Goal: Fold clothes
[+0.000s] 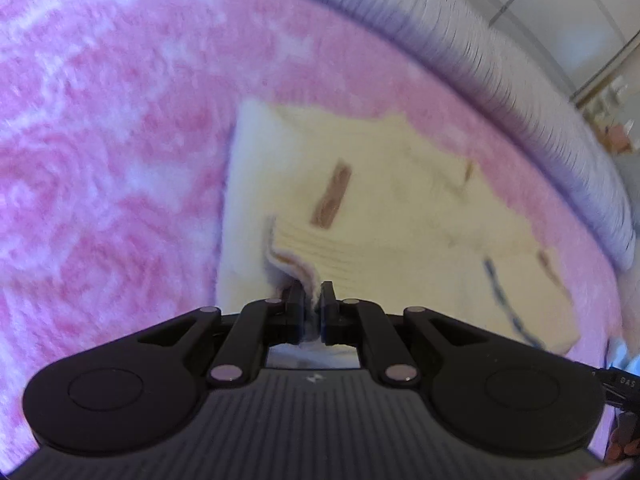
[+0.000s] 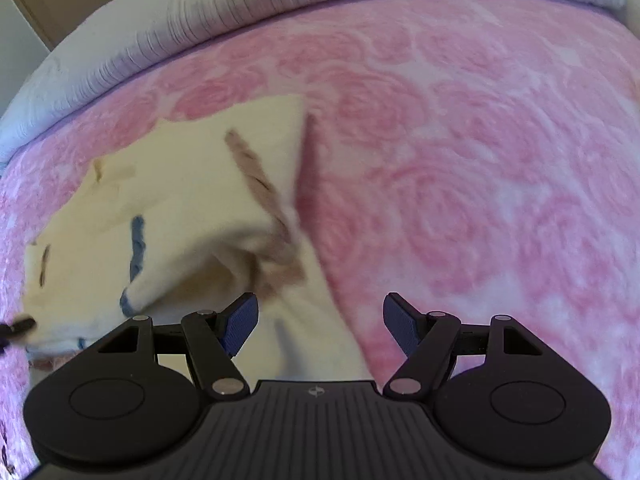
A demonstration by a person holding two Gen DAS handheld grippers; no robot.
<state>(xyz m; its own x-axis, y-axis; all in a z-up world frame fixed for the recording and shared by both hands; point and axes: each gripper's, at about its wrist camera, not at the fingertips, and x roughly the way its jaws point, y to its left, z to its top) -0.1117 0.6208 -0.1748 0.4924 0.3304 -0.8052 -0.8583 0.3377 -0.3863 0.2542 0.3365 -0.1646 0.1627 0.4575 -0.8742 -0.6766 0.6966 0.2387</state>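
On the pink blanket (image 2: 460, 160), a cream garment (image 1: 380, 208) is spread, its edge pinched tight in the left gripper (image 1: 312, 308). The right gripper (image 2: 320, 320) is held wide apart above the garment's near edge, with nothing grasped.

Bare pink blanket (image 2: 480, 160) right of cream garment (image 2: 180, 208), grey bedding ridge (image 2: 240, 4) bounding far edge

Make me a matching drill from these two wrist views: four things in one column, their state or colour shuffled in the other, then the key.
1. left gripper
2. right gripper
3. cream knitted garment with brown and blue stripes
4. fluffy rose-patterned blanket

A. pink
B. fingers spread, holding nothing
C. pale yellow, lying on the bed
D. clamped on a fabric edge

Pairs: 1-D, 2-B, 3-C, 4-A
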